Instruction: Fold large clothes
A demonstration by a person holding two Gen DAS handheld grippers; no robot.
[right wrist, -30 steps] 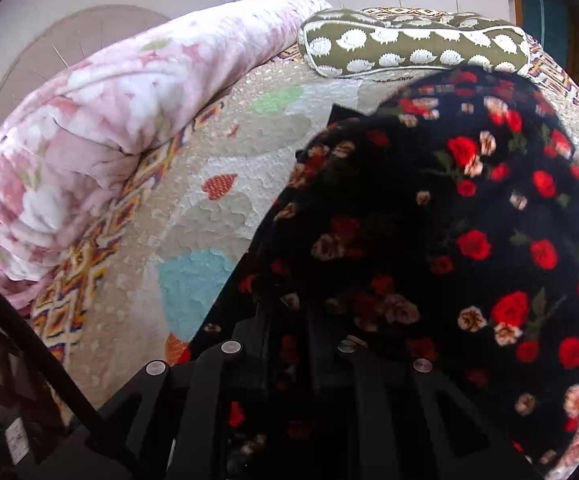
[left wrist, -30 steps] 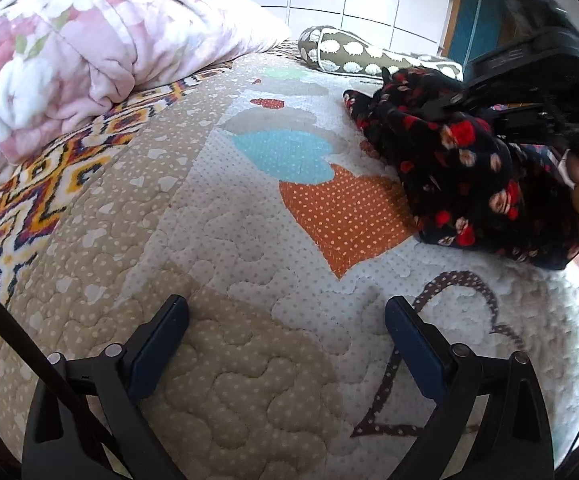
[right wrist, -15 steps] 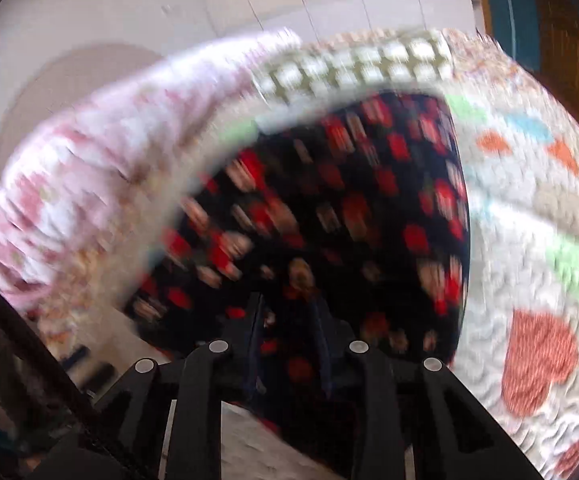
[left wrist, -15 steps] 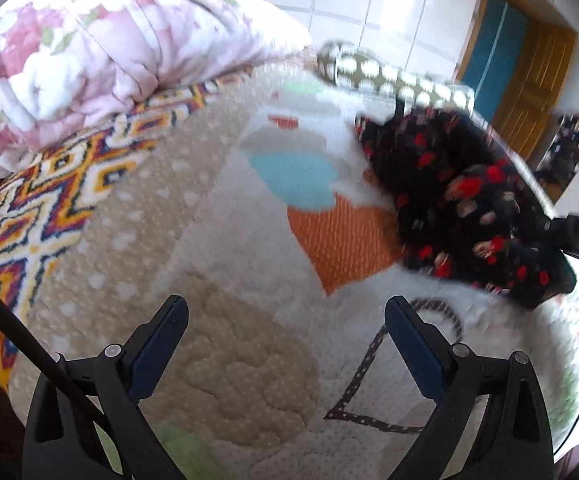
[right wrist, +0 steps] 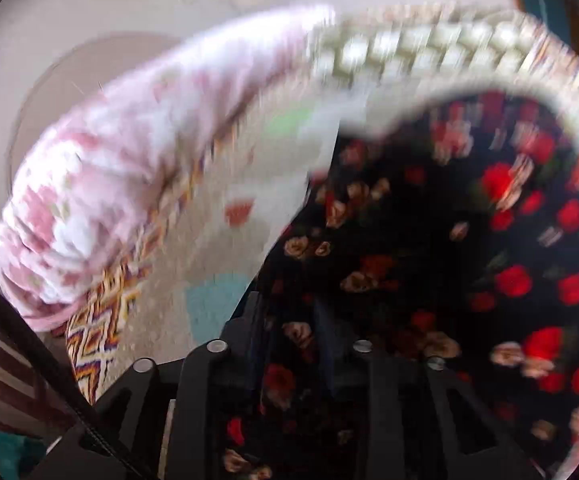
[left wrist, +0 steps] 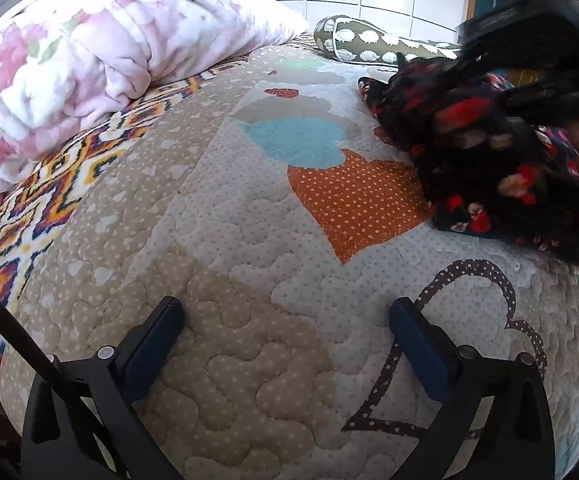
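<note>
Left hand-held gripper point(left wrist: 285, 320): released, blue pads spread wide, nothing between them, hovering over the near part of the bed quilt point(left wrist: 249, 264).
Right hand-held gripper point(right wrist: 289, 332): clenched on a fold of the floral garment point(right wrist: 449, 264); fabric is bunched between its closed fingers.
Floral garment: black with red and cream roses, heaped at the right side of the quilt, partly over the orange heart patch point(left wrist: 353, 200); the view is blurred.
Pink blanket point(left wrist: 89, 72): piled far left.
Olive pillow point(left wrist: 353, 40): far, beyond the garment.
</note>
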